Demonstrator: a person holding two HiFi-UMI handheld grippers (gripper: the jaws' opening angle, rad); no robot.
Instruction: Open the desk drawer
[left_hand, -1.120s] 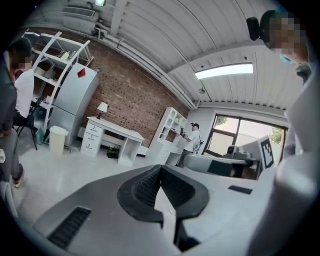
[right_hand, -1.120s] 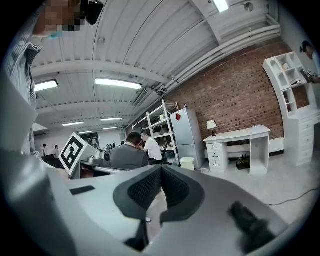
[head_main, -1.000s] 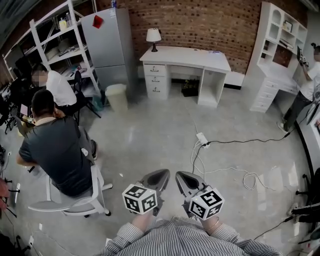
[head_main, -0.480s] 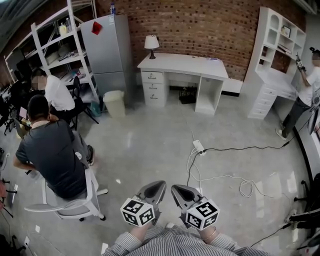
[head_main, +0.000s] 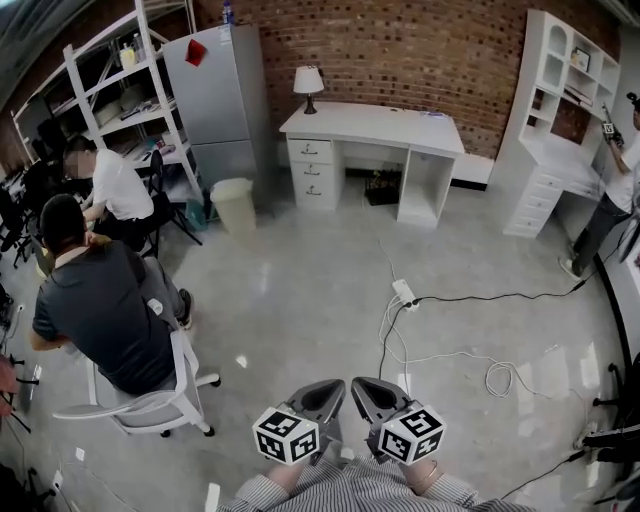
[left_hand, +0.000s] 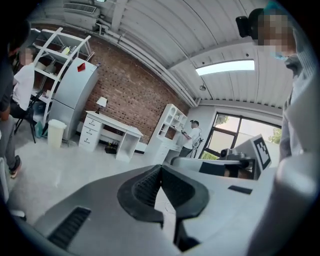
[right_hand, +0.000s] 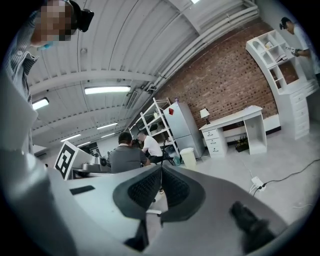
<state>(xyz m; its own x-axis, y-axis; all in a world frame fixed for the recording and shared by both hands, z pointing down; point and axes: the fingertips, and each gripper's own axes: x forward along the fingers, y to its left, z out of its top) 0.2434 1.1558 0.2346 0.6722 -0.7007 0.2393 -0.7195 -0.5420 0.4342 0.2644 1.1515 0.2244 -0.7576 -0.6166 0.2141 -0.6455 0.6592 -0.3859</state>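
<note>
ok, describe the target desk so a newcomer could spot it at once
Along the red brick back wall, right of the grey fridge, stands a white desk with a table lamp on its left end. Unlike the tall shelved white unit at far right, it has a flat top and three stacked drawers at left.

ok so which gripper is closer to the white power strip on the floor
Right. In the head view the right gripper is below and left of the power strip; the left gripper sits even farther left.
</note>
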